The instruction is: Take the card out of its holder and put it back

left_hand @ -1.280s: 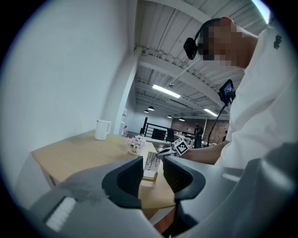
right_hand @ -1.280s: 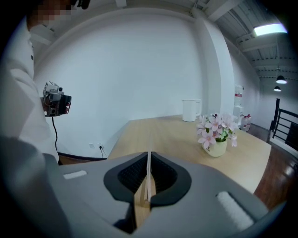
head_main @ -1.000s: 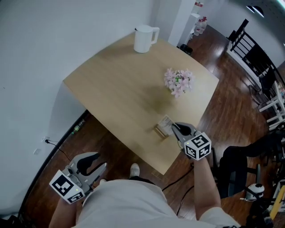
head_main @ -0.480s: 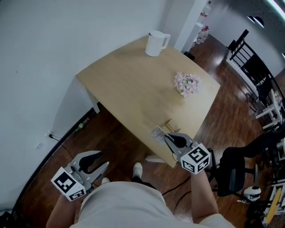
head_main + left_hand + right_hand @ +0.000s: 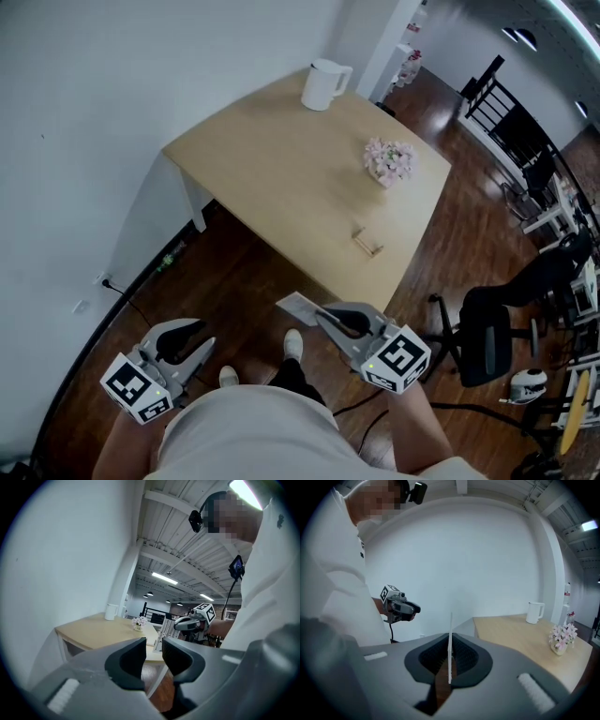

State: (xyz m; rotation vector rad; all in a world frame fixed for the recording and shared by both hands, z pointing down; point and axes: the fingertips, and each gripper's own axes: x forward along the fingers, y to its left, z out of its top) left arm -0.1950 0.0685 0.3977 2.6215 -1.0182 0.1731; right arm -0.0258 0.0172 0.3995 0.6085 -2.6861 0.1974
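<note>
A small wooden card holder (image 5: pixel 367 241) stands empty near the table's front edge (image 5: pixel 309 272). My right gripper (image 5: pixel 322 315) hangs over the floor in front of the table, close to my body, shut on the white card (image 5: pixel 297 306). In the right gripper view the card (image 5: pixel 450 641) stands edge-on, pinched between the pads. My left gripper (image 5: pixel 199 340) hangs low at the left, well away from the table, with a narrow gap between its jaws (image 5: pixel 153 656) and nothing in it. The left gripper view also shows the card (image 5: pixel 167 630) held by my right gripper (image 5: pixel 180 625).
On the light wooden table, a white jug (image 5: pixel 324 84) stands at the far corner and a small pot of pink flowers (image 5: pixel 388 160) at the right side. A black office chair (image 5: pixel 495 339) stands right of the table. A white wall runs along the left.
The right gripper lifted the card out of the holder and drew it back off the table, toward my body. The left gripper has hardly moved.
</note>
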